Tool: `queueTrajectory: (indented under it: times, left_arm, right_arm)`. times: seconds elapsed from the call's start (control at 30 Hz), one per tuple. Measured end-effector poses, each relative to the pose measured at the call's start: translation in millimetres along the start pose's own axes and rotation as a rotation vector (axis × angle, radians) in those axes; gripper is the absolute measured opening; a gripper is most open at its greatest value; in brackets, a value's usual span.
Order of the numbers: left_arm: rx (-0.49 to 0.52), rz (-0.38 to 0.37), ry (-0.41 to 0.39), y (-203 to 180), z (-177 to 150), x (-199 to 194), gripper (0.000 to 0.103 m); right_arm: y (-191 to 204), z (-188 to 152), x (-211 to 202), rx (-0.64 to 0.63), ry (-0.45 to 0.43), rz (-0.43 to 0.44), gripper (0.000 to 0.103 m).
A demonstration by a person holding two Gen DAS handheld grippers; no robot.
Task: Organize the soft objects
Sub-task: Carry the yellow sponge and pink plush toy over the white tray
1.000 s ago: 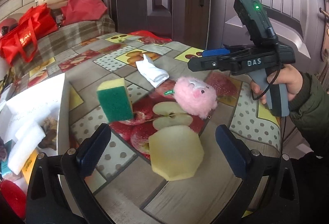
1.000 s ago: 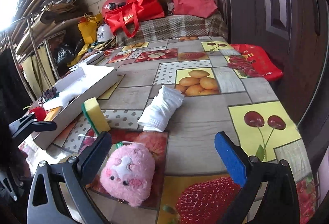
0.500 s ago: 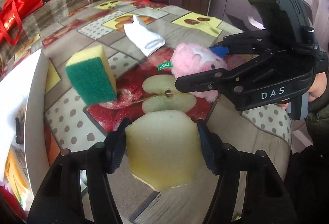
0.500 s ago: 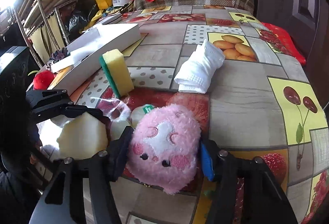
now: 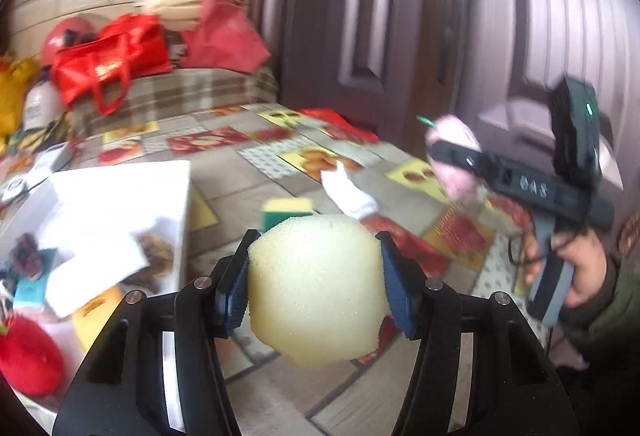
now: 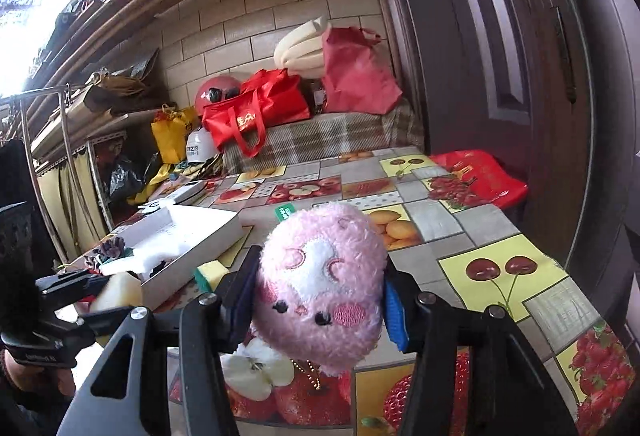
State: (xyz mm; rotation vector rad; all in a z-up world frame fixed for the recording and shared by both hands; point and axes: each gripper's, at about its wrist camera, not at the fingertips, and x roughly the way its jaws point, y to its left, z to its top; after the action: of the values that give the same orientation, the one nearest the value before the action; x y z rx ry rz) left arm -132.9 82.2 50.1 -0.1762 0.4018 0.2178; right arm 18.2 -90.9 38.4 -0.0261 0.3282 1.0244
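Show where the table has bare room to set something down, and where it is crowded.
Free: the cherry-print edge of the table near the red bag, and the far strip before the plaid bench. Crowded: around the white box, green sponge and sock.

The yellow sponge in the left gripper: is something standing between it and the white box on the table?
Nothing visible does. The yellow sponge is held above the table, and the white box lies open to its left. The green-and-yellow sponge stands further back, off that way.
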Motion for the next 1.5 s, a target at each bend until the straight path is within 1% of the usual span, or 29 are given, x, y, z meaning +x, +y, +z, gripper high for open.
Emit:
queueTrajectory:
  times: [0.07,0.17,0.2,0.23,0.27,0.33,0.6,0.83,0.97,1.1,1.17,1.33,1.5]
  left_arm:
    - [-0.028,0.044,-0.031,7,0,-6,0.057]
    - [-0.003,0.082,-0.065,6,4,-12,0.057]
    - [0.035,0.111,-0.089,6,2,-17,0.057]
    - [0.095,0.168,-0.099,5,0,-18,0.058]
    - [0.136,0.208,-0.099,2,-2,-19,0.058]
    - [0.126,0.199,-0.113,10,-2,-23,0.058]
    - [0.044,0.235,-0.108,49,-6,-34,0.058]
    - [-0.001,0.301,-0.128,77,-11,-51,0.058]
    - [-0.023,0.354,-0.157,93,-14,-64,0.058]
    - [-0.079,0.386,-0.171,111,-16,-73,0.058]
    - [-0.099,0.389,-0.172,116,-16,-74,0.058]
    - [-0.079,0.4,-0.171,112,-17,-73,0.058]
    - [-0.096,0.403,-0.166,117,-16,-73,0.058]
  right_arm:
    - [3,2,-7,0.007,-0.059,-0.005,0.054]
    - [10,3,-4,-0.025,-0.066,-0.023,0.054]
    - [11,4,-4,-0.029,-0.069,-0.022,0.054]
    - [13,3,-3,-0.032,-0.066,-0.017,0.054]
    - [14,3,-2,-0.038,-0.059,-0.013,0.054]
    - [20,3,1,-0.052,-0.052,-0.003,0.054]
    - [44,2,14,-0.093,-0.039,0.04,0.054]
    - [63,1,25,-0.122,-0.023,0.071,0.054]
    - [71,0,27,-0.131,-0.027,0.075,0.054]
    - [79,-1,29,-0.146,-0.026,0.084,0.054]
    - [81,-1,30,-0.148,-0.023,0.09,0.054]
    - [89,-1,36,-0.148,-0.01,0.105,0.054]
    - [96,-1,40,-0.156,0.003,0.122,0.054]
